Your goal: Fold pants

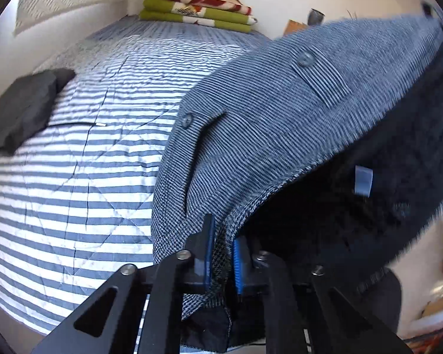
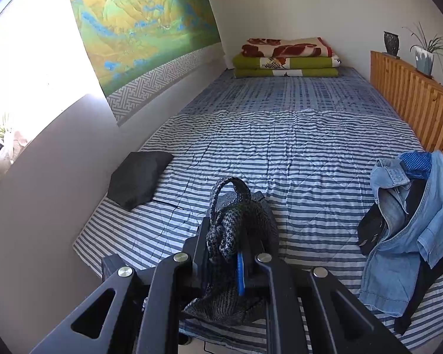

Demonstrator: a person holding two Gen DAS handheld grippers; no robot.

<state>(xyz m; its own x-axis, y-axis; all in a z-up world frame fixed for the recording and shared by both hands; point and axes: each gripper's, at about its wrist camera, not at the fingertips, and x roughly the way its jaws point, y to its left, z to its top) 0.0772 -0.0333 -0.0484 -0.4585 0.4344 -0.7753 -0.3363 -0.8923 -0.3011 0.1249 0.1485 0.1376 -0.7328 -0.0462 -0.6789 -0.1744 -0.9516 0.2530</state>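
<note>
The grey-blue pinstriped woven pants (image 1: 280, 112) are held aloft over the blue-and-white striped bed (image 1: 73, 177) – left claw (image 1: 221, 247) clamped on the waistband, right claw (image 2: 236, 250) pinching bunched fabric – and should be lowered evenly, kept taut.

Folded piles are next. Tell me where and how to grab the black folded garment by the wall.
Grip the black folded garment at its near right edge, coming low from the open striped bedspread side. It lies flat with its left side close to the wall, so only that edge looks free for a finger to slide under.
</note>
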